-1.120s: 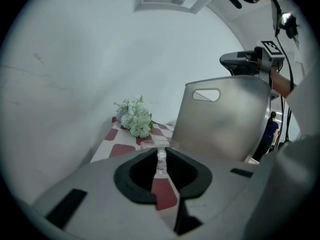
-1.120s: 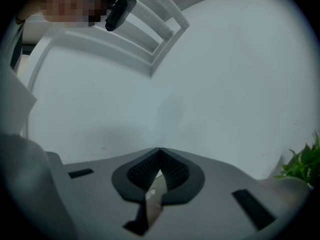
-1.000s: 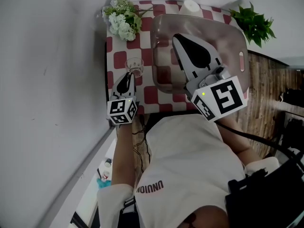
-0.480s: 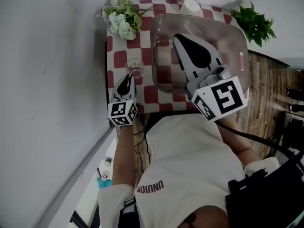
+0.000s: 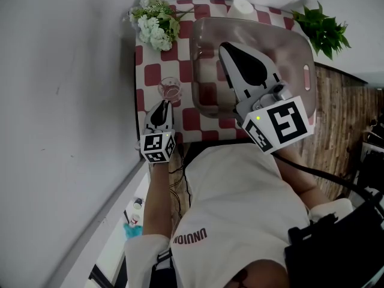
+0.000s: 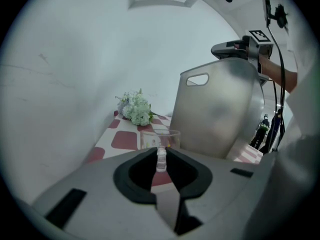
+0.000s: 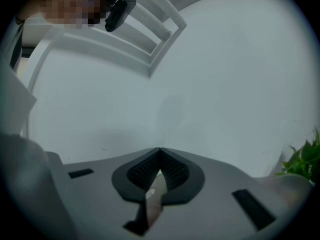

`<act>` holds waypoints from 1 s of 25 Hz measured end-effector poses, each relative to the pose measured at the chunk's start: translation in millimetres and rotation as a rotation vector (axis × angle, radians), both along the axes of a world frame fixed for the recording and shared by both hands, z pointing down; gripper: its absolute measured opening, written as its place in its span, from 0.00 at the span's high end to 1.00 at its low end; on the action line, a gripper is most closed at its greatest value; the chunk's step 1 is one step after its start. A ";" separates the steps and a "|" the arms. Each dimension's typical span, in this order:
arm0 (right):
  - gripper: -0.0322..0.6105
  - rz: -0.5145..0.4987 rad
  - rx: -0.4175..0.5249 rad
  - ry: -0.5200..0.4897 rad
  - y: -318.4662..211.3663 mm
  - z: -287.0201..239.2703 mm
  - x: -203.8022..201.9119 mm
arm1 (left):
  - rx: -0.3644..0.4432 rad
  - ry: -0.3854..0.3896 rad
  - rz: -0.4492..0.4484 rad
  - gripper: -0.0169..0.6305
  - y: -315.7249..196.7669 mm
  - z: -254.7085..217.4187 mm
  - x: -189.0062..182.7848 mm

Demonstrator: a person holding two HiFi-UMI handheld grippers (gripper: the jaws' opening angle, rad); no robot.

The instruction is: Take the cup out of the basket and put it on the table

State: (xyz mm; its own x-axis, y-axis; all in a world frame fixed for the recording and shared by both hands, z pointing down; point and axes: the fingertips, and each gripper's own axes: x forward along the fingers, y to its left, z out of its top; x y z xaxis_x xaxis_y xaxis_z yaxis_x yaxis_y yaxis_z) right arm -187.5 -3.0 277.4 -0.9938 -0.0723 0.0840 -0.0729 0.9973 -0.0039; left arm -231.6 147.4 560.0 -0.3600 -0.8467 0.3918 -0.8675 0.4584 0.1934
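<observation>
Cup is out of the basket, low over the table.
Left gripper pinches its thin handle; right gripper is clenched empty. Likely light, slick, brittle: the handle suits.

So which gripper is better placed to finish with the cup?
Left: the left gripper pinches the cup at the table; the right gripper sits shut above the basket, aimed away from it.
</observation>
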 end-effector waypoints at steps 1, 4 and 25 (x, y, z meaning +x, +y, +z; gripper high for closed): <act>0.92 0.000 0.000 0.000 0.0 0.0 -0.1 | -0.004 0.001 0.001 0.88 0.5 1.1 0.6; 0.92 -0.001 -0.001 -0.002 -0.1 0.3 -0.2 | -0.010 0.005 0.004 0.88 1.4 4.3 2.1; 0.92 -0.019 -0.005 -0.007 -4.1 -1.4 -5.6 | -0.189 -0.049 0.083 0.88 3.6 24.4 17.3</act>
State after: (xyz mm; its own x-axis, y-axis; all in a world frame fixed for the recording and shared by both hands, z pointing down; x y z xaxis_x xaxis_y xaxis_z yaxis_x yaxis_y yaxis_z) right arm -193.1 -7.1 276.0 -0.9956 -0.0534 0.0770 -0.0543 0.9985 -0.0093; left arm -214.4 151.0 584.4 -0.3146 -0.7872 0.5304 -0.9099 0.4092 0.0677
